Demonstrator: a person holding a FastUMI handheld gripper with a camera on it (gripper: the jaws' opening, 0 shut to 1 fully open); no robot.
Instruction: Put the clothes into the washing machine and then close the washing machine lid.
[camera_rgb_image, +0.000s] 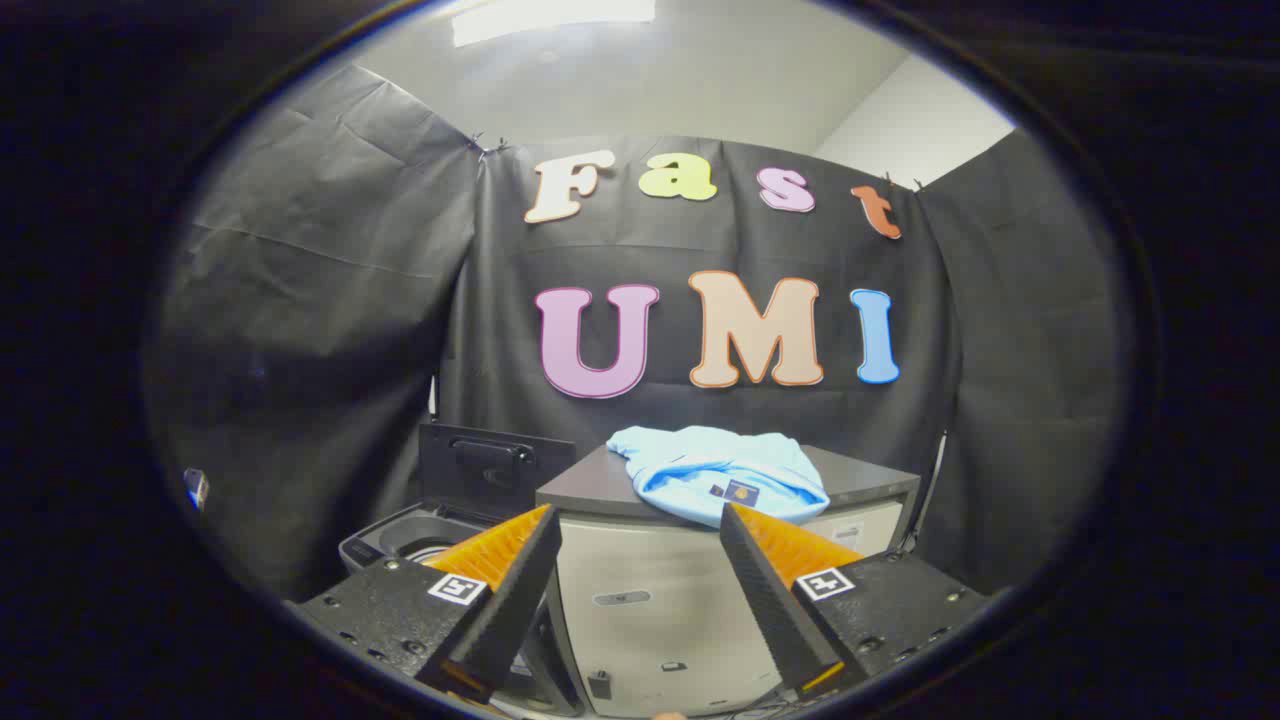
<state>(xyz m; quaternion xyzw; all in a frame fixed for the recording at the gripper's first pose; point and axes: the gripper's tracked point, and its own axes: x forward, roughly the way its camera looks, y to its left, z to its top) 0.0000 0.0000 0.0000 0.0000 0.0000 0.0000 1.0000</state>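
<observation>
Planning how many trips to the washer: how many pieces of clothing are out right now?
1: a light blue garment bunched on the grey cabinet top, beyond the open gripper. Its folds could hide another piece. The washing machine stands left, lid up.

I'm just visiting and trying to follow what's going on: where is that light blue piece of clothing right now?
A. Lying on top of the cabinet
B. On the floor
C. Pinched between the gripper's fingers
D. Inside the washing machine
A: the light blue garment lies bunched on the cabinet top, beyond the open gripper, with the washing machine and its raised lid beside it.
</observation>
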